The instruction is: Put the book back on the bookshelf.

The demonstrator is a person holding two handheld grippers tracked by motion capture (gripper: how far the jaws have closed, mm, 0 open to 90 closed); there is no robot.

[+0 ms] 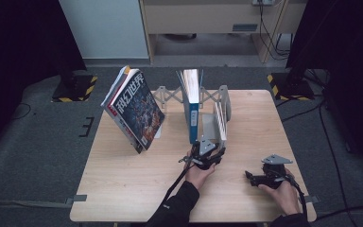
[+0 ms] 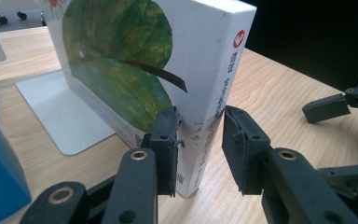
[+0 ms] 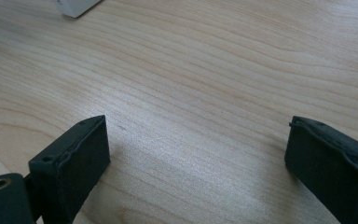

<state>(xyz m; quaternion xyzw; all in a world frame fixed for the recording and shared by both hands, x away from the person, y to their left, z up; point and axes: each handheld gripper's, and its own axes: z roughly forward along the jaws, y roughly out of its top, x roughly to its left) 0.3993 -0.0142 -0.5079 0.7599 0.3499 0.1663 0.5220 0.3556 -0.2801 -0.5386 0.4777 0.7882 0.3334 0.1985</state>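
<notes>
A white book (image 1: 221, 121) with a green leaf on its cover (image 2: 121, 70) stands upright on the wooden table, against a grey metal bookend (image 1: 210, 126). My left gripper (image 1: 207, 150) is at the book's near lower end. In the left gripper view its jaws (image 2: 200, 126) clamp the book across the spine, one pad on the cover and the other on the far side. My right gripper (image 1: 250, 178) rests on the table at the right, apart from the book. Its jaws (image 3: 196, 154) stand wide open over bare wood.
A blue book (image 1: 192, 109) stands upright left of the white one inside an expanding metal rack (image 1: 170, 97). A large magazine (image 1: 134, 109) leans at the table's left. The bookend's flat base (image 2: 60, 112) lies beside the white book. Bare table (image 1: 137, 179) lies at the front left.
</notes>
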